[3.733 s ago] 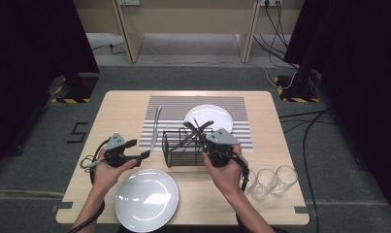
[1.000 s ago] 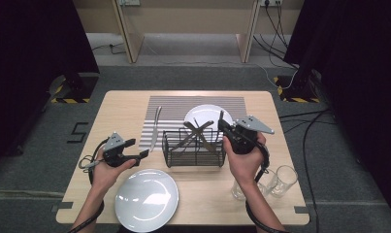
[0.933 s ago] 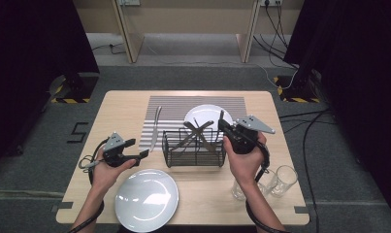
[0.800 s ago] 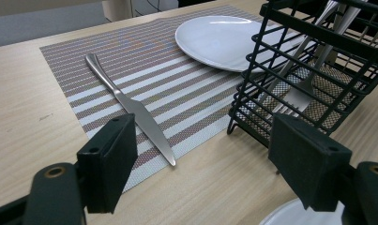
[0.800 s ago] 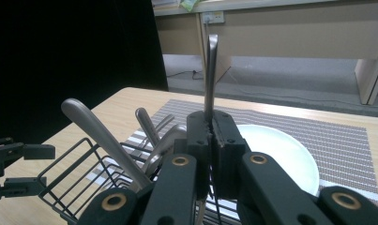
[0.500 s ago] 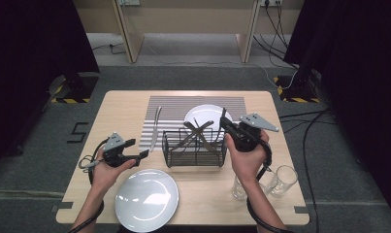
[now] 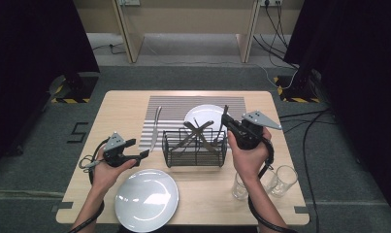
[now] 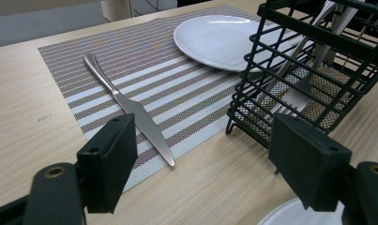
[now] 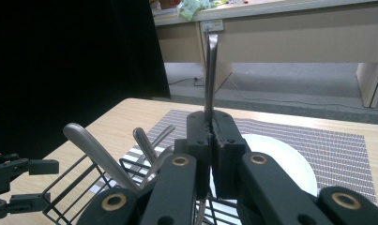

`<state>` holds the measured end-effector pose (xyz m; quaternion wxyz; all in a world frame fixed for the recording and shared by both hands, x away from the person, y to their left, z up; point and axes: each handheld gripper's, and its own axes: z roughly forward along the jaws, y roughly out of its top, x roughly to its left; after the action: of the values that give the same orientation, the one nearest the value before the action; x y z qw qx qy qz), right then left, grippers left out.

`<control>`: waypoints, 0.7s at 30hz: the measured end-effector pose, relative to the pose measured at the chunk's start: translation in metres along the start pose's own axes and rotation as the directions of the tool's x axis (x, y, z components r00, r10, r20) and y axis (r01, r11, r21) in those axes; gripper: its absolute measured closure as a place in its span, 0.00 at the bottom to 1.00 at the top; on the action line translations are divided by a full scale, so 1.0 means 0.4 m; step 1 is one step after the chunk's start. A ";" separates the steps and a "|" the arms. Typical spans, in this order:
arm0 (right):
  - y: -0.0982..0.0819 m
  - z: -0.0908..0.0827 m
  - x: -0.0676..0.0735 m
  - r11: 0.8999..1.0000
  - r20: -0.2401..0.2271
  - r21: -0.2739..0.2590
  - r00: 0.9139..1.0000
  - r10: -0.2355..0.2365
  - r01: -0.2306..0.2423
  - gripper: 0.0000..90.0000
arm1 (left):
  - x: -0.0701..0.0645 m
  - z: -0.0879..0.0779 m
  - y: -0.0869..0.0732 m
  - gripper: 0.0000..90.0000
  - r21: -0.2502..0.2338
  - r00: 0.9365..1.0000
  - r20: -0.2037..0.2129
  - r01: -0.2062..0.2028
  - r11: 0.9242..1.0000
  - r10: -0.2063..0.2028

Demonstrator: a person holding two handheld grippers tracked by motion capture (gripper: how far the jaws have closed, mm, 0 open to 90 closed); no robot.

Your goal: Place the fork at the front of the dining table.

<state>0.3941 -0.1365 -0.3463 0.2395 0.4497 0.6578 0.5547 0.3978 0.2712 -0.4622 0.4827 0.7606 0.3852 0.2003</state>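
the right gripper (image 9: 210,140) is clamped on a utensil handle (image 9: 210,70) rising upright from its jaws above the wire cutlery basket (image 7: 195,148), seemingly for setting out, while the left gripper (image 8: 200,164) waits released beside the knife (image 8: 130,110).

My right gripper (image 7: 227,121) is lifted off the table, jaws pressed together around a thin metal handle (image 9: 210,70) that stands upright between them. My left gripper (image 7: 143,154) sits low near the table's edge, jaws spread wide, nothing between them.
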 end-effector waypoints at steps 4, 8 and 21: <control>0.004 -0.001 0.000 1.000 -0.003 -0.004 1.000 0.000 0.000 0.97 | 0.000 0.000 0.001 0.26 0.000 1.000 -0.001 -0.001 1.000 0.001; 0.010 -0.003 -0.001 1.000 -0.003 -0.008 1.000 0.001 -0.001 0.97 | 0.000 -0.001 0.002 0.26 -0.001 1.000 0.000 0.000 1.000 0.000; 0.024 -0.008 -0.003 1.000 -0.006 -0.022 1.000 0.012 -0.012 0.97 | -0.003 0.000 0.005 0.26 0.000 1.000 0.005 -0.005 1.000 0.005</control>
<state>0.3954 -0.1393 -0.3365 0.2393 0.4493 0.6498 0.5644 0.3976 0.2699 -0.4605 0.4830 0.7621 0.3823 0.1995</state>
